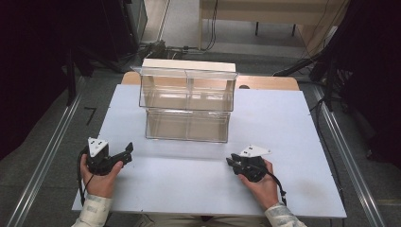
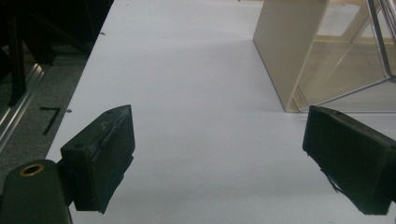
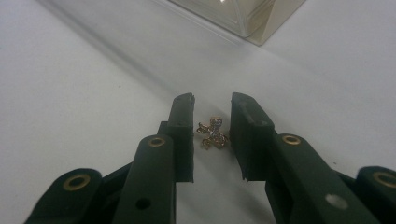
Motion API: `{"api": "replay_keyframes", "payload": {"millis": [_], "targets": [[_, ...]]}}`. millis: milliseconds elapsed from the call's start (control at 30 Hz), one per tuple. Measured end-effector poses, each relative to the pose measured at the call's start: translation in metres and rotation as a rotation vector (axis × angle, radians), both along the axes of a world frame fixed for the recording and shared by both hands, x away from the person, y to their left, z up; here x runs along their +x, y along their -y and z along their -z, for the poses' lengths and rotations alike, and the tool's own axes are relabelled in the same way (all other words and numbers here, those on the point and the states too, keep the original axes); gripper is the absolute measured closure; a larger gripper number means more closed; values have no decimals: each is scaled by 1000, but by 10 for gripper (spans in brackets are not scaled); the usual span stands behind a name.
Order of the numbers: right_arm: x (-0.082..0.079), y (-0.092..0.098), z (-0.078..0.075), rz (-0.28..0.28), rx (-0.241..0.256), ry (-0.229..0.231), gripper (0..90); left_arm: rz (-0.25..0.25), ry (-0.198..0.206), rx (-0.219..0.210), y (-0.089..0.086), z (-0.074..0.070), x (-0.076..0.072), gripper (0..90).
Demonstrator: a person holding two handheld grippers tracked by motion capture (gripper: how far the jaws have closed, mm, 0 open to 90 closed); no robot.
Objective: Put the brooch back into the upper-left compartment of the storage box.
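A small gold ornament set with pale stones [image 3: 213, 133] lies on the white table [image 1: 189, 184]. My right gripper [image 3: 213, 99] is lowered over it, one jaw on each side with a narrow gap, and the ornament sits close to the right-hand jaw. In the high view that gripper [image 1: 230, 160] rests at the front right of the table. At the front left, my left gripper [image 1: 126, 152] is held low and its jaws stand wide open [image 2: 217, 121] with only bare table between them.
A clear two-tier acrylic organizer [image 1: 189, 101] with a cream back panel stands at the table's far middle; its side [image 2: 289, 46] is ahead and right of the left gripper, its corner [image 3: 243, 14] beyond the right one. Floor rails run along both sides.
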State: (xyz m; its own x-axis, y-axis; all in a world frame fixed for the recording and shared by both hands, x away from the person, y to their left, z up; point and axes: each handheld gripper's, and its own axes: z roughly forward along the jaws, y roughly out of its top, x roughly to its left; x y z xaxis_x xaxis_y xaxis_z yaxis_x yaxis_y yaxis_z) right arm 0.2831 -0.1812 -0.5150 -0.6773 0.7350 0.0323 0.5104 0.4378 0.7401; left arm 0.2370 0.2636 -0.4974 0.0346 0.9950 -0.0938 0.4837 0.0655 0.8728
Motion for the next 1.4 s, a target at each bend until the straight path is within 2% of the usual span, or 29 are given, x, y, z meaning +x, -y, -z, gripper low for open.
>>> {"api": "replay_keyframes", "payload": {"millis": [567,1133,1400], "targets": [[0,0,0,7,5,-4,761,0,-2,-2,0,0,0,103],[0,2,-1,5,18,0,768,-3,2,-7,-1,0,-1,103],[-2,5,-7,5,43,11,770,-1,2,-7,-1,-1,-1,103]]}}
